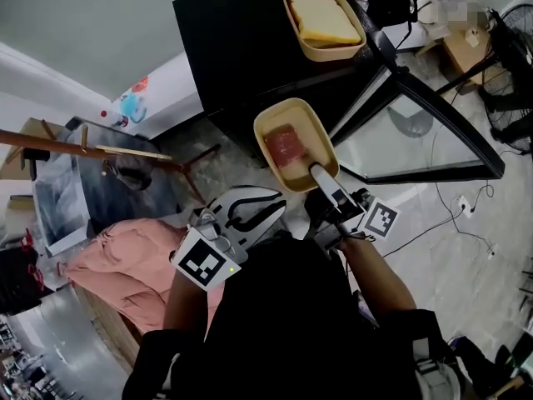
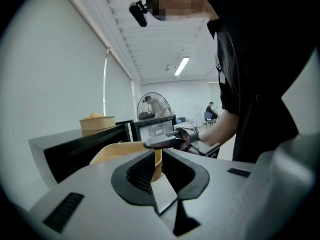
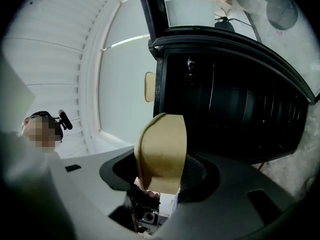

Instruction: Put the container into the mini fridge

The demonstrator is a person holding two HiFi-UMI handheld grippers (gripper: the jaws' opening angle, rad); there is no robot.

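Container (image 1: 293,140) clamped at near rim by right tool (image 1: 321,172), just outside mini fridge (image 1: 241,48), before its open front. Left tool (image 1: 271,200) short of fridge, nearly closed on nothing. Held by one edge only: may sag and spill food, or clip fridge frame or open door (image 1: 433,132) going in.

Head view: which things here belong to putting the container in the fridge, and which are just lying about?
In the job: container with reddish food, right gripper holding it, mini fridge, its open door.

Lying about: second container on the fridge top, pink cloth, cardboard box.
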